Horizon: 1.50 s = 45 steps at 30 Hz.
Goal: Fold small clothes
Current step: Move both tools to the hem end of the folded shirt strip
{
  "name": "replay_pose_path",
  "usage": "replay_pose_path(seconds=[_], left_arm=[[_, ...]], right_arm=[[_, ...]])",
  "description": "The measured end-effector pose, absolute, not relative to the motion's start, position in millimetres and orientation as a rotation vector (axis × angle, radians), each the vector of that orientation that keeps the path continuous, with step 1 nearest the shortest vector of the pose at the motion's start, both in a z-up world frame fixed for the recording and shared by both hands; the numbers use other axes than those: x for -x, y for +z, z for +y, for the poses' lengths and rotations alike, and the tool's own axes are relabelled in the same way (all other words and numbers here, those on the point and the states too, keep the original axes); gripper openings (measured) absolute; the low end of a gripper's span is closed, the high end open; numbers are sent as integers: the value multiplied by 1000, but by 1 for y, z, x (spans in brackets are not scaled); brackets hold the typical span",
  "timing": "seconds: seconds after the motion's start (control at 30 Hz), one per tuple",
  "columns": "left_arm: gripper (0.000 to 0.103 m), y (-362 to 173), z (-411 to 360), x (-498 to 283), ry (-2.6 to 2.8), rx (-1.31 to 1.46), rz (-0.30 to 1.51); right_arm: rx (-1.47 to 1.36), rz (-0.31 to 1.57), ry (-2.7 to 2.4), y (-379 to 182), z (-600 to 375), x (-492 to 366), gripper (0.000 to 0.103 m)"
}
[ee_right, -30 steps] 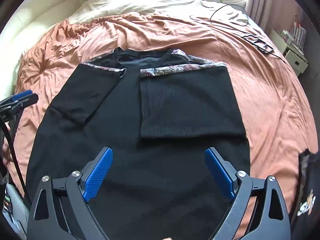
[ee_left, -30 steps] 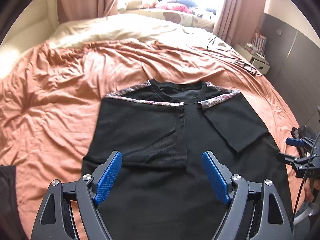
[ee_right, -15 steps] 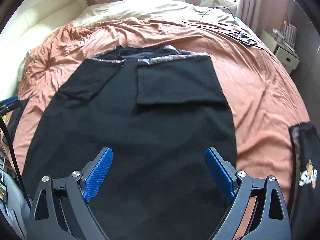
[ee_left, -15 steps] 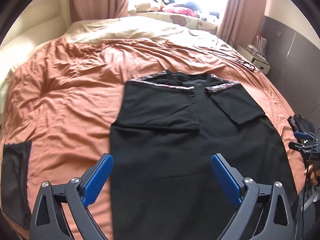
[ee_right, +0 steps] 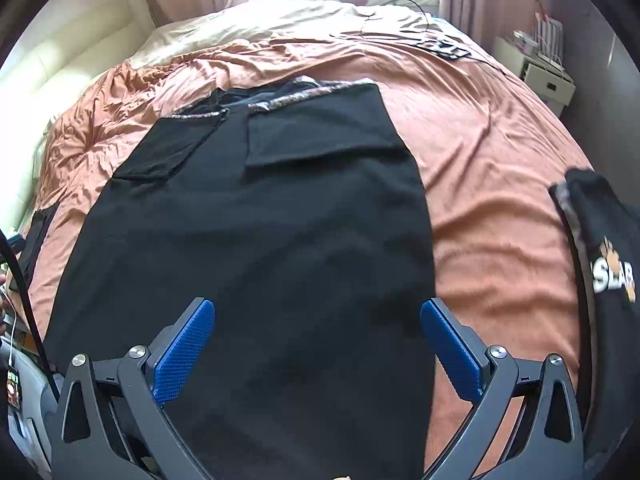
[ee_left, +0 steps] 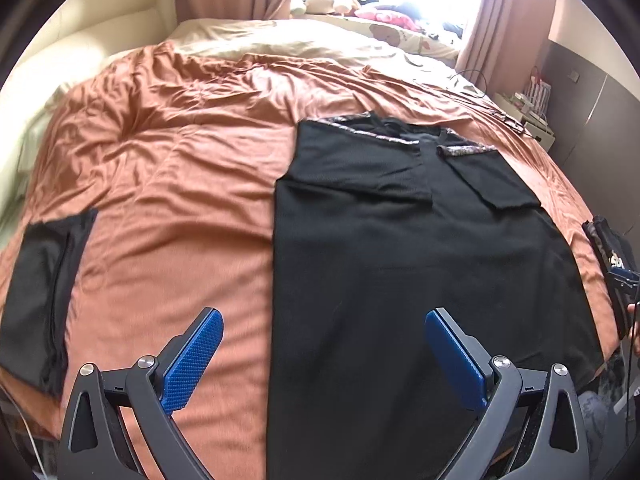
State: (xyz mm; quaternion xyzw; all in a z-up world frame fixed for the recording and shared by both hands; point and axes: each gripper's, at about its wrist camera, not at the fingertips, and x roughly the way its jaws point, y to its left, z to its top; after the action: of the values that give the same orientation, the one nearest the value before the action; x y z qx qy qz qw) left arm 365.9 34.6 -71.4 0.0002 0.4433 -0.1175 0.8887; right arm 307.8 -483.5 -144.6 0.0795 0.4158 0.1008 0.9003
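Orange bedspread (ee_left: 168, 184) under black shirt (ee_left: 400, 264) w/ sleeves folded in, my left gripper (ee_left: 326, 360) spread wide, empty, right gripper (ee_right: 318, 354) opening, nothing between fingers

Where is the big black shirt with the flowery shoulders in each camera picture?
Left wrist view: the black shirt fills the centre-right, collar far from the camera.
Right wrist view: the black shirt fills the centre-left, collar far from the camera.
Shared landmark: the white nightstand, upper right in both.

White letters "SLAB", the word's end cut off, on the folded black garment (ee_right: 608, 264) at right.
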Motion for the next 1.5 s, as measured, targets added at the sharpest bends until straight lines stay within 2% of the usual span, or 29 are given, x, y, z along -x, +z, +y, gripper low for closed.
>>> replay_pose_path(seconds=[0.3,0.67,0.97,1.03,1.13,1.23,1.3,1.37,1.5], left_arm=[[102,-96,51,-315,-236,36,925],[100,-127,80,-281,-212,118,966],[76,-150,98,-267,-212,210,1009],[63,-157,101,-267,-234,217,1030],[52,-169,108,-269,-231,250,1060],[50,-176,115,-271,-236,301,1070],[50,-176,118,-272,-245,330,1070],[50,-178,120,-272,-257,361,1083],[49,-184,132,-267,-281,502,1095]], right_arm=[[-163,836,158,-163,-504,-261,103],[-294,807,149,-195,-550,-196,103],[-331,792,144,-220,-563,-162,103],[-361,782,167,-225,-568,-160,103],[-403,780,175,-235,-576,-159,103],[-438,788,177,-245,-582,-160,100],[-483,800,203,-251,-586,-164,95],[-515,815,217,-256,-587,-169,84],[-582,802,237,-261,-592,-176,83]])
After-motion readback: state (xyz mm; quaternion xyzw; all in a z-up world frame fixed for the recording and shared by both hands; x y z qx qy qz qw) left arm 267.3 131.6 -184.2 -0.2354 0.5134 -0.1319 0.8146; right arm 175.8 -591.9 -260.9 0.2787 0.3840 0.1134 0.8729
